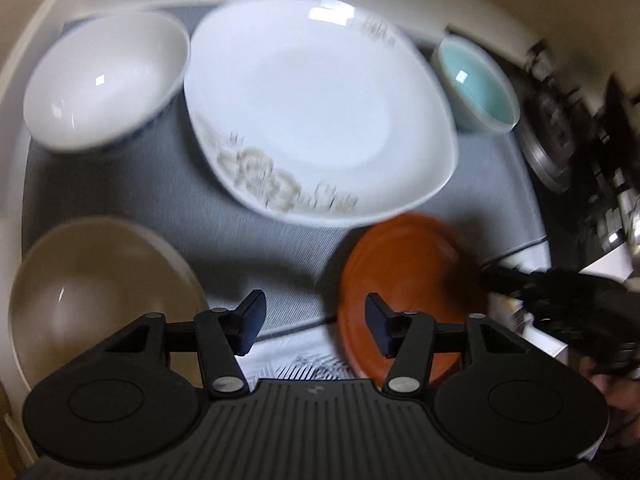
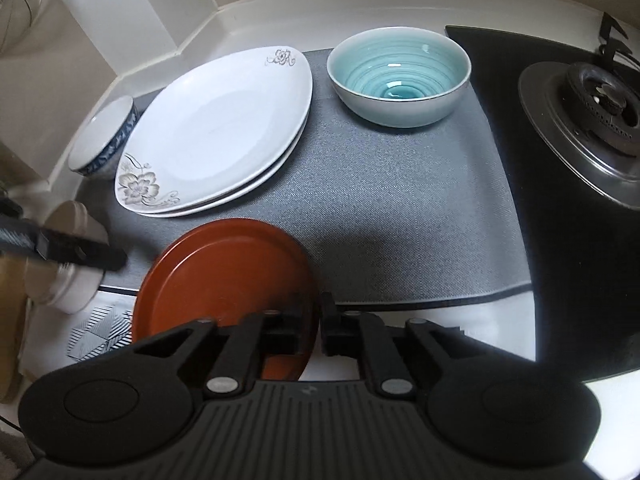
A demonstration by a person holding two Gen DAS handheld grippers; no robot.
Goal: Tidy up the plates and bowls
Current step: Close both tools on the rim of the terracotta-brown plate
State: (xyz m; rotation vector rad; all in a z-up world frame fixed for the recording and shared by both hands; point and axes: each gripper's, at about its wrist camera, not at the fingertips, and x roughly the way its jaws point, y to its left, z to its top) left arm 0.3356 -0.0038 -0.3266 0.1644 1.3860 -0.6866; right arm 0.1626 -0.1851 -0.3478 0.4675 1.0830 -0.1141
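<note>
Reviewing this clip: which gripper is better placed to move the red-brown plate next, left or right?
Right, I'd judge. The right gripper is already shut on the red-brown plate at its rim, tilting it above the grey mat. The left gripper is open and holds nothing.

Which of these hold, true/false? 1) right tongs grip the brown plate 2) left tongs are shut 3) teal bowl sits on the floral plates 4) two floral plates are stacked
1) Right tongs grip the brown plate: true, clamped on its rim.
2) Left tongs are shut: false, open and holding nothing.
3) Teal bowl sits on the floral plates: false, it stands beside them on the grey mat.
4) Two floral plates stacked: true.
</note>
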